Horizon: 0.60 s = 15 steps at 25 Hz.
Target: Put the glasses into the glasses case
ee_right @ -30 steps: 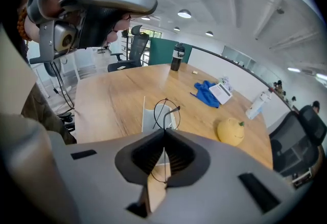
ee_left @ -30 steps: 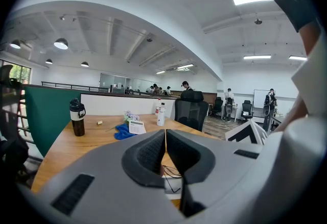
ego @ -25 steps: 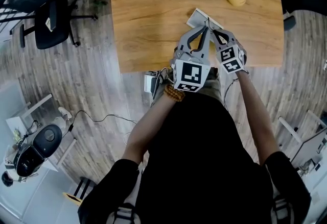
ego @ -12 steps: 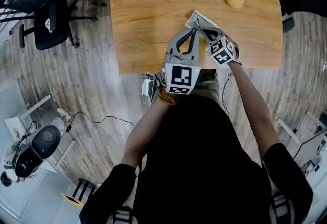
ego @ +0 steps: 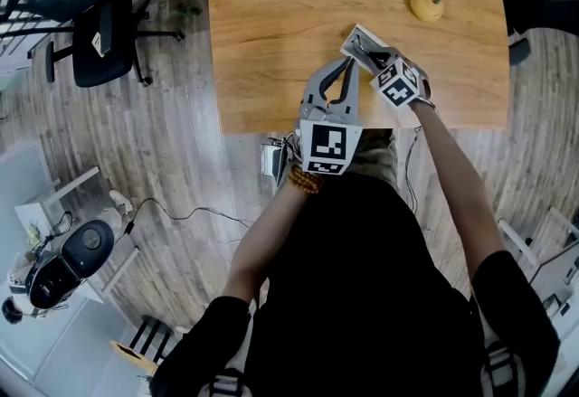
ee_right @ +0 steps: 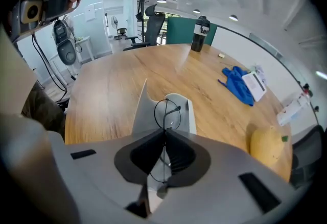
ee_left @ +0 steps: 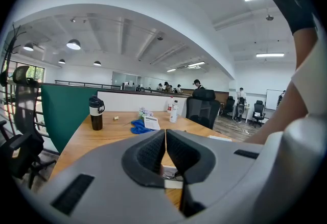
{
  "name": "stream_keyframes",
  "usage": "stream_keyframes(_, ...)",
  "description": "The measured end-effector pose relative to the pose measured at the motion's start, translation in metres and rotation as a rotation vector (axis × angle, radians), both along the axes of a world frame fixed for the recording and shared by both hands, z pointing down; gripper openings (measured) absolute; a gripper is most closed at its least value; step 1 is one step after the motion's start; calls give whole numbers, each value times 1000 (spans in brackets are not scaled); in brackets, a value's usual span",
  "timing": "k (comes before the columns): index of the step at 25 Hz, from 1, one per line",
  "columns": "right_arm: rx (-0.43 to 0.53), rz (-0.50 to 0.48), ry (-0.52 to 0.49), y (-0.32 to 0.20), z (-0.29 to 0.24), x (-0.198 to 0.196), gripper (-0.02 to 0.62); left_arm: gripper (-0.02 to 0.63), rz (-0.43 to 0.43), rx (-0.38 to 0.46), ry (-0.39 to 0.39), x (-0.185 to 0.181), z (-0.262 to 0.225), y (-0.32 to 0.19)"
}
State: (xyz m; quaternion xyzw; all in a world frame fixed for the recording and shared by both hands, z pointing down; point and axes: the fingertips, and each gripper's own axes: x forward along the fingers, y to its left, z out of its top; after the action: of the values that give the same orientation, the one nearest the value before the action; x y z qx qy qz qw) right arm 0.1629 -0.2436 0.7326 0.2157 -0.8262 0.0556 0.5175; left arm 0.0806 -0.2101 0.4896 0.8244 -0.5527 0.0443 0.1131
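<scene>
right gripper [ee_right: 164,135] jaws are pinching nearly closed on the thin wire glasses [ee_right: 171,109], holding them tilted down over the open white glasses case [ee_right: 190,116]. the lens is hanging over the tray; can't tell if it's touching. left gripper [ee_left: 165,135] jaws are sitting together, empty, pointing at the case from its 7 o'clock on the worktop [ego: 271,24]. my read: pickup is done and insertion is underway. releasing, seating the frame flat and closing the lid are left. yellow fruit [ego: 425,4] is lying at the case's 1 o'clock, well apart.
</scene>
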Motion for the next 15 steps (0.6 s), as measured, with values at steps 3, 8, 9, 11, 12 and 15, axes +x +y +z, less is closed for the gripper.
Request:
stream_keyframes(3, 5, 10, -11, -4, -10, -5, 64, 23, -1, 1, -2, -2, -1, 1)
stream_keyframes(8, 86, 9, -16, -9, -25, -4, 165, 23, 1, -3, -2, -3, 0, 1)
stream_keyframes(9, 80, 17, -16, -9, -24, -3, 196, 23, 3, -3, -2, -2, 0, 1)
stream_keyframes(11, 76, 36, -2, -10, -17, 0, 250, 23, 7, -5, -4, 0, 1, 1)
stream_keyframes(12, 79, 48, 8, -11, -13, 2, 267, 23, 10, -6, -5, 1, 1, 1)
stream_keyframes(15, 53, 77, 7, -15, -3, 1, 309, 23, 17, -9, -10, 3, 3, 2)
